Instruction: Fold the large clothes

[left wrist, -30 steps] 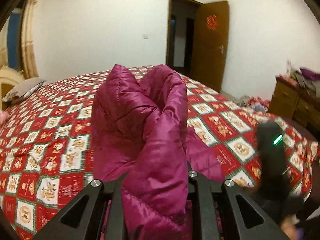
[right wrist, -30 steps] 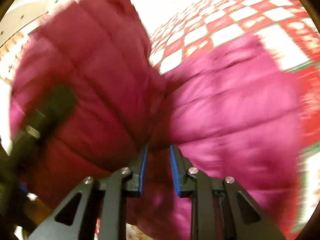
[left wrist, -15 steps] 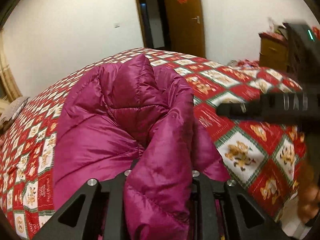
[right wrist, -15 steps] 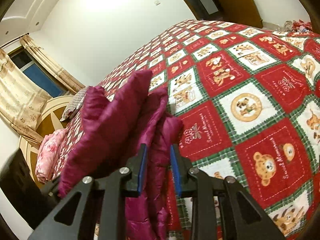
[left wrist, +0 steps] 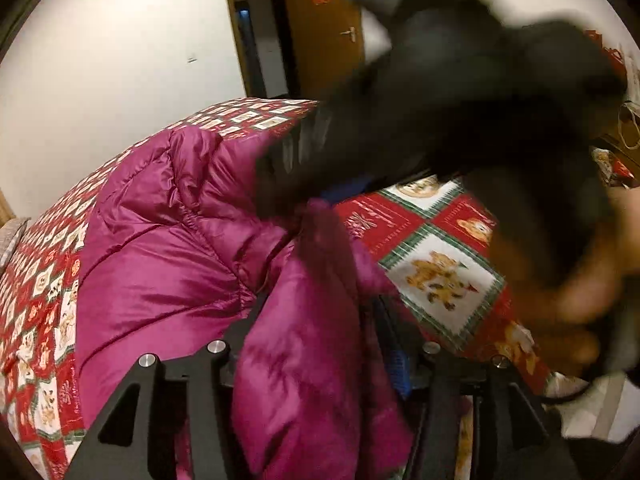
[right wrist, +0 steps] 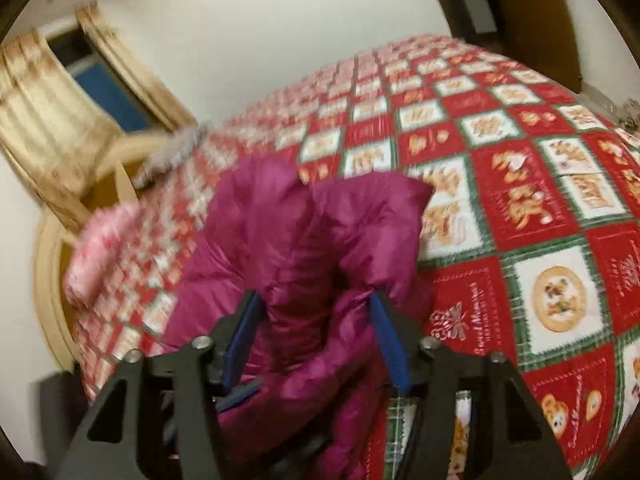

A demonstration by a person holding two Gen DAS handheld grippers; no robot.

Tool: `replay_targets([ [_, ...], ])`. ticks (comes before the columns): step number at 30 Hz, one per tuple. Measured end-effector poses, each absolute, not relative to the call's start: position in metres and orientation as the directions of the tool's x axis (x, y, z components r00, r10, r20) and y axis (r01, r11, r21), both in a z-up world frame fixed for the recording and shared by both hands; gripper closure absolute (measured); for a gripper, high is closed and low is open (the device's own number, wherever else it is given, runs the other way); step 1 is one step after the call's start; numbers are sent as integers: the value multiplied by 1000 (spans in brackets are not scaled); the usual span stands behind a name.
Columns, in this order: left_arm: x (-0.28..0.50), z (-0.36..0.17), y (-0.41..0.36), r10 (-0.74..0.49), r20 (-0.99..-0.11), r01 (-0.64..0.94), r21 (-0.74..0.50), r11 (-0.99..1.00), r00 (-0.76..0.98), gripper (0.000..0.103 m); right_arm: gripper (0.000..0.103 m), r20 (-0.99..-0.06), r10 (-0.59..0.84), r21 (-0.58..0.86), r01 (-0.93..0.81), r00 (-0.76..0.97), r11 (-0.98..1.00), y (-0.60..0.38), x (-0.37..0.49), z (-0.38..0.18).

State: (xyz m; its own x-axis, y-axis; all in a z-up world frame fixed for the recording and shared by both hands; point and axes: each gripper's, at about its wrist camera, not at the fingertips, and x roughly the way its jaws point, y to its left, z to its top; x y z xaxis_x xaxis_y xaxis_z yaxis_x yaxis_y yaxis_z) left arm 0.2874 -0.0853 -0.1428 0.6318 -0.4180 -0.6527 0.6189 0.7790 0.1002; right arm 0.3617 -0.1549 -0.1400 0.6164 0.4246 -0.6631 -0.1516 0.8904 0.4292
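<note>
A magenta puffer jacket (left wrist: 168, 264) lies bunched on the red, white and green patterned bedspread (left wrist: 436, 272). A thick fold of it runs up between the fingers of my left gripper (left wrist: 318, 308), whose jaws are opening; the blue pad (left wrist: 398, 364) on the right finger shows bare. My right gripper (left wrist: 308, 196), black and blurred, crosses from the upper right with a hand (left wrist: 560, 280) behind it. In the right wrist view the jacket (right wrist: 304, 224) puffs up between my right gripper (right wrist: 314, 298); its jaws are opening too and the fold sits loosely between the blue pads.
The bedspread (right wrist: 520, 200) stretches wide to the right of the jacket. A pink pillow (right wrist: 100, 248) and a grey one (right wrist: 172, 152) lie by the cream headboard (right wrist: 48, 280), under gold curtains (right wrist: 48, 128). A brown door (left wrist: 324, 40) stands open beyond the bed.
Both pairs of jaws have spread apart around the jacket folds. The right gripper has swung in across the left wrist view. The jacket has sunk lower onto the bed.
</note>
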Motion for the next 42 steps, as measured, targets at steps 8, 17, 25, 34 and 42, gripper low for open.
replay_targets([
  [8, 244, -111, -33, -546, -656, 710, -22, 704, 521, 46, 68, -707, 389, 413, -101, 591, 905, -164, 369, -175],
  [17, 294, -65, 41, -546, -546, 555, -168, 814, 636, 45, 68, -690, 394, 408, -124, 607, 905, -171, 358, -182],
  [25, 415, -105, 7, -237, -675, 238, -93, 967, 699, 44, 67, -688, 380, 407, -104, 619, 907, -171, 353, -182],
  [34, 407, -146, -23, -131, -704, 183, -1, 983, 698, 30, 61, -702, 366, 416, -66, 610, 907, -180, 346, -181],
  [42, 417, -154, -27, -108, -706, 165, 13, 986, 700, 29, 62, -644, 303, 409, -18, 702, 912, -195, 345, -89],
])
